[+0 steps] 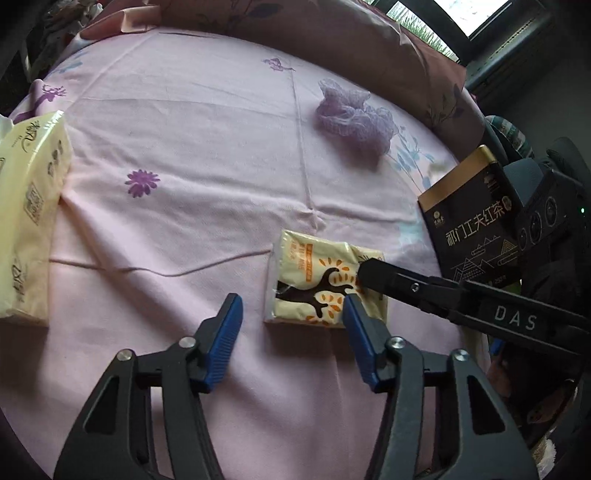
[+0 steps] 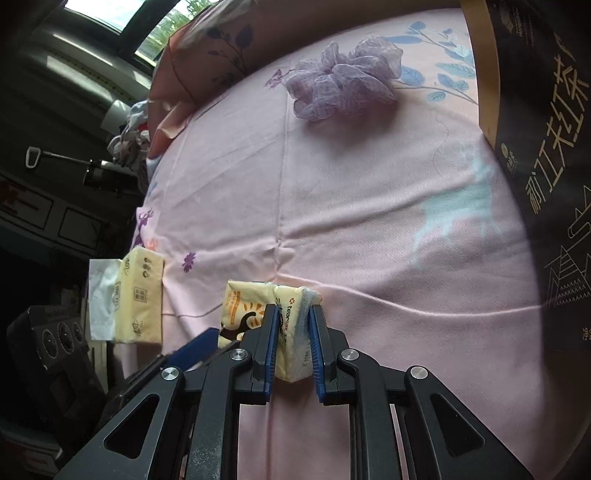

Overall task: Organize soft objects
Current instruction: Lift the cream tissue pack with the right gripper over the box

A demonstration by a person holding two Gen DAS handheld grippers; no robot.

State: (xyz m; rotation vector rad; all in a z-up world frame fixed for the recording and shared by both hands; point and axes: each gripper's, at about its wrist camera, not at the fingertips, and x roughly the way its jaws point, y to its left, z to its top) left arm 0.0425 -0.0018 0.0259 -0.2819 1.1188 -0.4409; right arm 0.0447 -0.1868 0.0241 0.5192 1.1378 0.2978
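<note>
A small yellow tissue pack with a tree print (image 1: 325,280) lies on the pink bedsheet (image 1: 207,147). My right gripper (image 2: 292,314) is shut on this small tissue pack (image 2: 291,328), its blue pads pressing the pack's right end from both sides; the gripper's black arm enters the left wrist view from the right (image 1: 461,295). My left gripper (image 1: 291,306) is open and empty just in front of the pack, its right finger beside the pack's near edge. A purple mesh bath puff (image 1: 351,114) lies farther back, also in the right wrist view (image 2: 343,77).
A large yellow tissue pack (image 1: 29,221) lies at the bed's left edge, also in the right wrist view (image 2: 140,295). A black and gold tea box (image 1: 476,218) stands at the right (image 2: 535,147). A pink floral pillow (image 1: 332,33) lies along the back.
</note>
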